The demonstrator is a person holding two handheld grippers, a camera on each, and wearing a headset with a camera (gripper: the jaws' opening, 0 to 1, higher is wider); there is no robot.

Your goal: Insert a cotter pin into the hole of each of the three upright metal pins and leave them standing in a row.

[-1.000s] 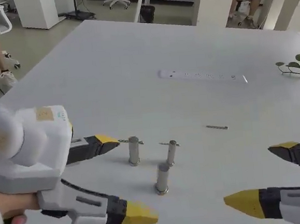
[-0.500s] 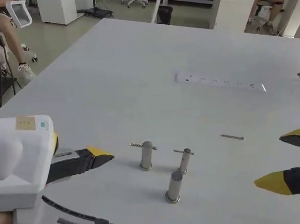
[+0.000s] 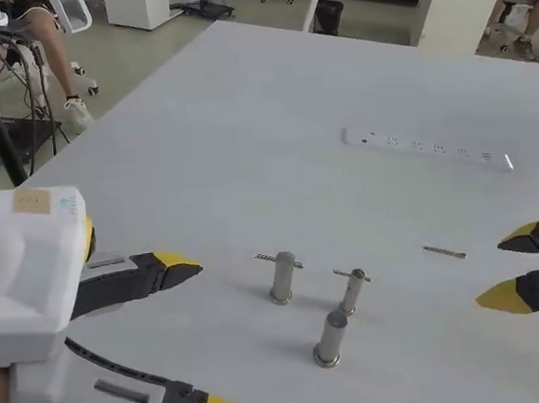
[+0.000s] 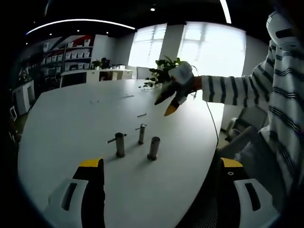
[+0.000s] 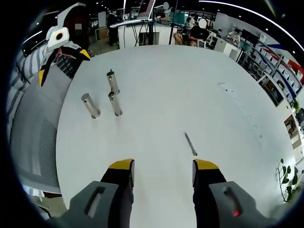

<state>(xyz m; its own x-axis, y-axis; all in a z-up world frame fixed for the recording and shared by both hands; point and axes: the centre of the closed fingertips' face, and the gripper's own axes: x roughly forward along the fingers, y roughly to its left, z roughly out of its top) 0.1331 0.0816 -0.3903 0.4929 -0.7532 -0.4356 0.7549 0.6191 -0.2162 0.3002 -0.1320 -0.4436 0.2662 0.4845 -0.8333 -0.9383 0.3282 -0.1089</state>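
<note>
A: Pins, how many?
B: Three, all upright, bunched on the near middle of the white table (image 3: 243,101). There's a far-left pin (image 3: 281,280) and a far-right pin (image 3: 351,293). The near pin (image 3: 330,337) stands just in front of the far-right pin.
A: Cotters?
B: Three too. The left cotter pin (image 3: 276,259) sits crosswise through the far-left pin's top. The right cotter pin (image 3: 353,274) sits the same way through the far-right pin. The near pin's top is bare. The loose cotter pin (image 3: 443,252) lies flat on the table, right of the pins and apart from them.
A: Grippers?
B: Two. The left gripper (image 3: 201,342) is near-left of the pins, jaws spread wide, nothing between them. The right gripper (image 3: 503,267) is at the right, near the loose cotter pin without touching it, jaws apart and empty.
A: Else?
B: One power strip (image 3: 426,147), far side.
</note>
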